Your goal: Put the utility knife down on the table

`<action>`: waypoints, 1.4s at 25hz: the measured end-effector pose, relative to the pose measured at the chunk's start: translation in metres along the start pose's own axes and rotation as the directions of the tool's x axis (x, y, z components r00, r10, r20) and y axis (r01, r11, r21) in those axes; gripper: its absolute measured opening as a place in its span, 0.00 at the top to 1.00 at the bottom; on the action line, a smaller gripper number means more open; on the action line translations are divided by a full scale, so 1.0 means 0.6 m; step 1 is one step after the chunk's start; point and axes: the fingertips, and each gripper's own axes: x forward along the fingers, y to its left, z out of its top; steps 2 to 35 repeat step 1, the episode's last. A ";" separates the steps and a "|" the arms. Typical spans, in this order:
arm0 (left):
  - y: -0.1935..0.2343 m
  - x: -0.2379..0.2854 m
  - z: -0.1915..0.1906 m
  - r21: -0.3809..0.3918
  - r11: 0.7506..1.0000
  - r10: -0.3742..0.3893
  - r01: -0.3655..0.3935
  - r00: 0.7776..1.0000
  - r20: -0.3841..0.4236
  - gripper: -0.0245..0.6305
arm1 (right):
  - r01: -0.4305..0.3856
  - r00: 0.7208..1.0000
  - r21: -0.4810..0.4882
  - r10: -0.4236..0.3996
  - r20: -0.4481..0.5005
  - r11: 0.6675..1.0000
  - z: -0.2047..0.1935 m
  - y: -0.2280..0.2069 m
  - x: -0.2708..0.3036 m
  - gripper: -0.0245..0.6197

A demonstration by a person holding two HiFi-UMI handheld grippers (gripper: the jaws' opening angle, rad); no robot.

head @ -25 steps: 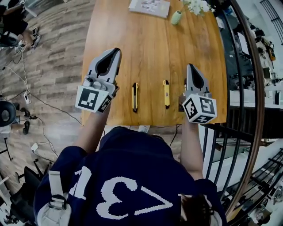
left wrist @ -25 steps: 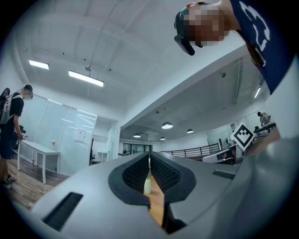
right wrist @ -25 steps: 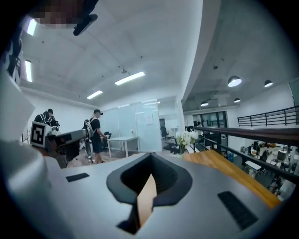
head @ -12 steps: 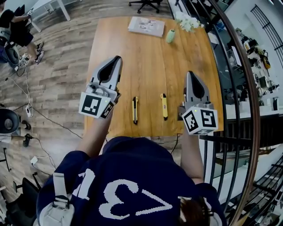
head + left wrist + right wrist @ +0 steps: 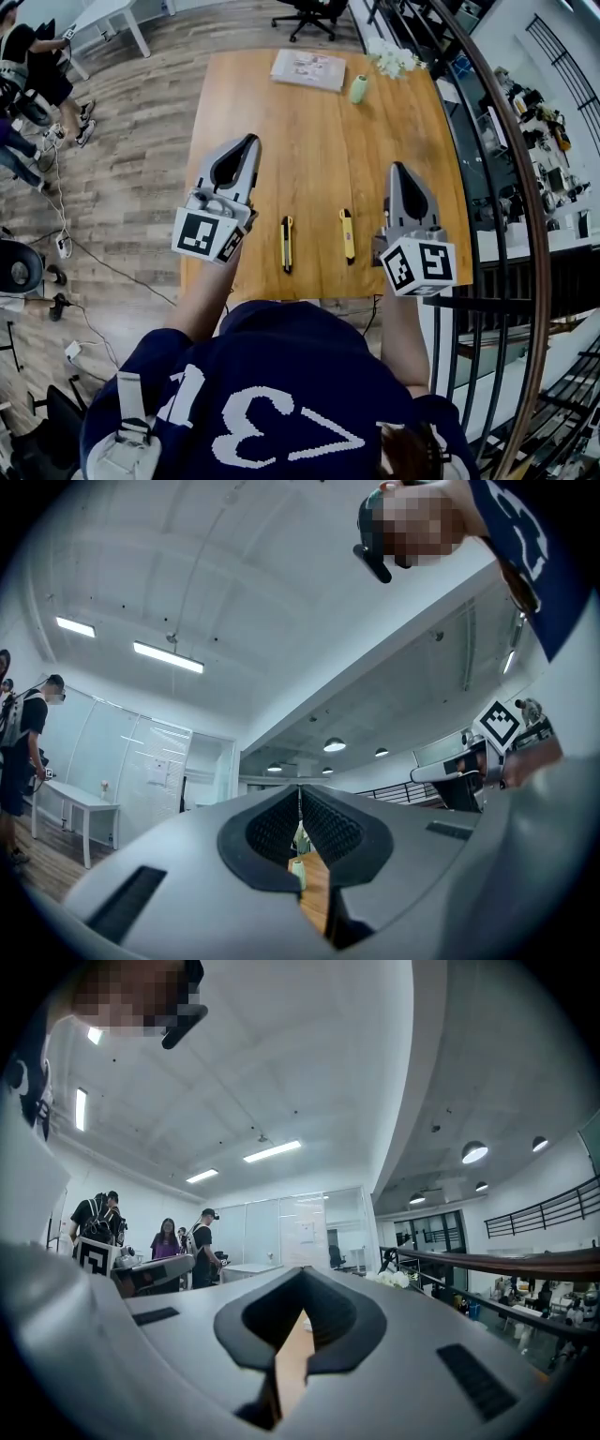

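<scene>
Two utility knives lie side by side near the front edge of the wooden table (image 5: 319, 150): a black-and-yellow one (image 5: 286, 244) and an all-yellow one (image 5: 347, 235). My left gripper (image 5: 250, 140) hovers to the left of them, its jaws shut with nothing between them (image 5: 300, 791). My right gripper (image 5: 397, 168) hovers to the right of the yellow knife, also shut and empty (image 5: 302, 1277). Both are held above the table and touch neither knife. In the gripper views both point about level into the room, the table showing only as a sliver.
At the table's far end lie a printed booklet (image 5: 309, 68), a pale green cup (image 5: 358, 89) and white flowers (image 5: 392, 58). A dark railing (image 5: 525, 187) curves along the right side. People (image 5: 33, 66) stand at the far left; an office chair (image 5: 309, 14) is behind the table.
Both grippers have risen above the table, the right one more. The two knives lie where they were. The head view has pulled back and shows more of the room.
</scene>
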 end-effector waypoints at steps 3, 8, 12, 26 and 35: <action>-0.001 0.001 -0.002 0.000 1.000 0.000 0.000 1.000 -0.002 0.93 | -0.001 1.000 0.000 0.001 0.000 1.000 -0.001 0.000 0.000 0.93; -0.001 0.001 -0.002 0.000 1.000 0.000 0.000 1.000 -0.002 0.93 | -0.001 1.000 0.000 0.001 0.000 1.000 -0.001 0.000 0.000 0.93; -0.001 0.001 -0.002 0.000 1.000 0.000 0.000 1.000 -0.002 0.93 | -0.001 1.000 0.000 0.001 0.000 1.000 -0.001 0.000 0.000 0.93; -0.001 0.001 -0.002 0.000 1.000 0.000 0.000 1.000 -0.002 0.93 | -0.001 1.000 0.000 0.001 0.000 1.000 -0.001 0.000 0.000 0.93; -0.001 0.001 -0.002 0.000 1.000 0.000 0.000 1.000 -0.002 0.93 | -0.001 1.000 0.000 0.001 0.000 1.000 -0.001 0.000 0.000 0.93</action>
